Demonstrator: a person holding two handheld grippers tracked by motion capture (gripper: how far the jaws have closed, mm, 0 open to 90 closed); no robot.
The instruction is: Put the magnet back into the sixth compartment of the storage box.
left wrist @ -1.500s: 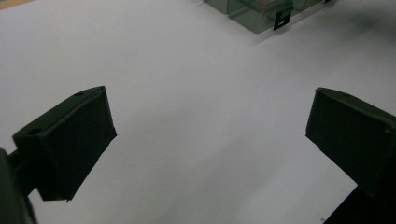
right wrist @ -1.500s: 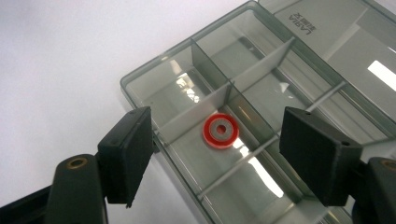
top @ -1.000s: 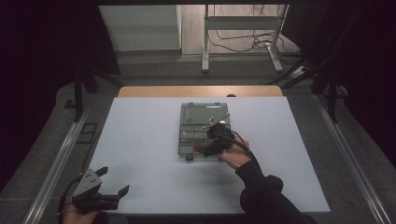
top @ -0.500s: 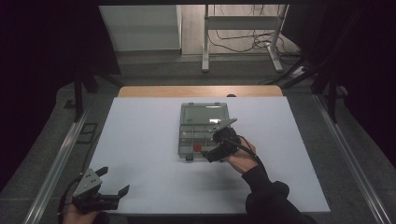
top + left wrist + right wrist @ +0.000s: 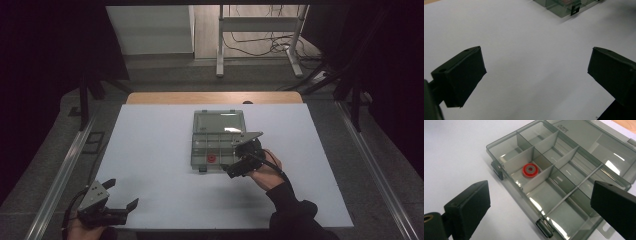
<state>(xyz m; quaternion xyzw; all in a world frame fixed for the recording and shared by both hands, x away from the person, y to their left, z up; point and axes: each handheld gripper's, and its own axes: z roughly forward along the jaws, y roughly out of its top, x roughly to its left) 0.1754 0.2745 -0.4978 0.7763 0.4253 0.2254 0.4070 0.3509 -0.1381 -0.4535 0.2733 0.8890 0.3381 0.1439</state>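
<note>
A clear grey compartment box (image 5: 217,131) lies open in the middle of the white table, its lid (image 5: 599,140) folded back. A red ring (image 5: 530,170) with a grey centre rests flat in a front compartment (image 5: 211,158). My right gripper (image 5: 236,161) hovers at the box's front right corner. In the right gripper view it (image 5: 541,202) is open; its jaws have just been opening and nothing is between them. My left gripper (image 5: 122,194) rests open and empty at the table's near left edge, and the left gripper view (image 5: 536,75) shows bare table between its jaws.
The white tabletop (image 5: 150,150) spreads wide on both sides of the box. Metal rails (image 5: 60,175) run along the table's left and right. A frame with cables (image 5: 260,45) stands on the floor beyond the far edge.
My right gripper has drawn back a little to the right and toward the person, off the box, with its jaws wider apart. The red ring now lies uncovered in its compartment. The left gripper stayed put.
</note>
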